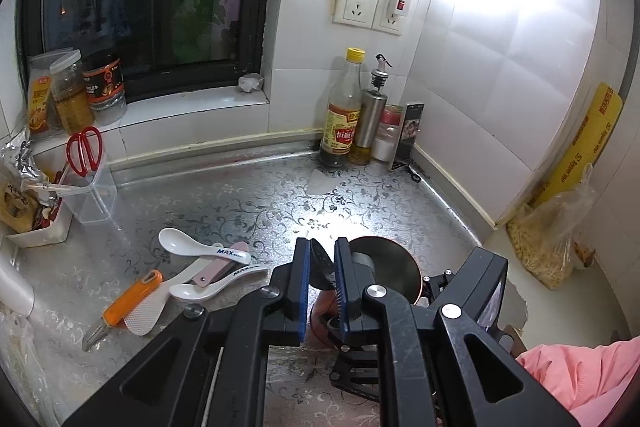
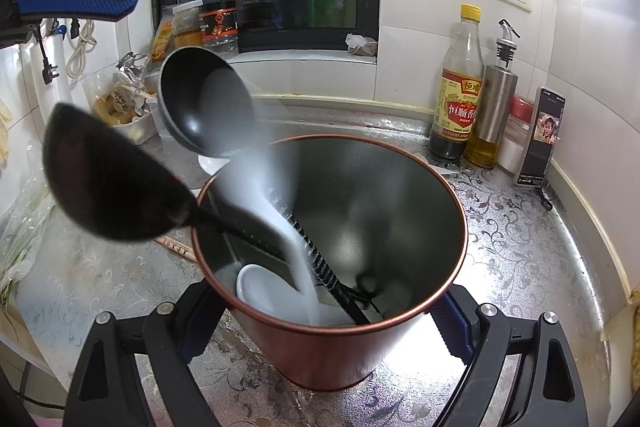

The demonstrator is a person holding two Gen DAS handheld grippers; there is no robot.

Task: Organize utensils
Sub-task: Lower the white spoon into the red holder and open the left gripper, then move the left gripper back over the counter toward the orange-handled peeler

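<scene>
You are clamping the right tool (image 2: 324, 319) on the copper pot (image 2: 340, 359): a blue pad is pressing on each side of its wall, and the pot is standing upright on the patterned desk (image 1: 240, 203).

You are holding the left tool (image 1: 322, 259) above the pot and slightly to its left. Its pads are standing a narrow gap apart and are gripping nothing – the dark bowl showing through the gap belongs to a utensil farther down.

Two black utensils are standing in the pot with their handles running down to its bottom. The black ladle (image 2: 204, 99) is rising over the far left of the rim, and the black spoon (image 2: 112, 179) is leaning out over the left of the rim. A white spoon (image 2: 264, 291) is lying inside the pot, against its near wall.

The remaining utensils are lying on the desk to the left of the pot – two more white spoons (image 1: 176, 241), a pink piece between them, a white rice paddle (image 1: 144, 311) and an orange peeler (image 1: 132, 297) at the outer left of that cluster. Farther left of the pot, red scissors (image 1: 84, 149) are standing in a clear container. Behind the pot, a vinegar bottle (image 1: 340, 115) is standing in the tiled corner.
</scene>
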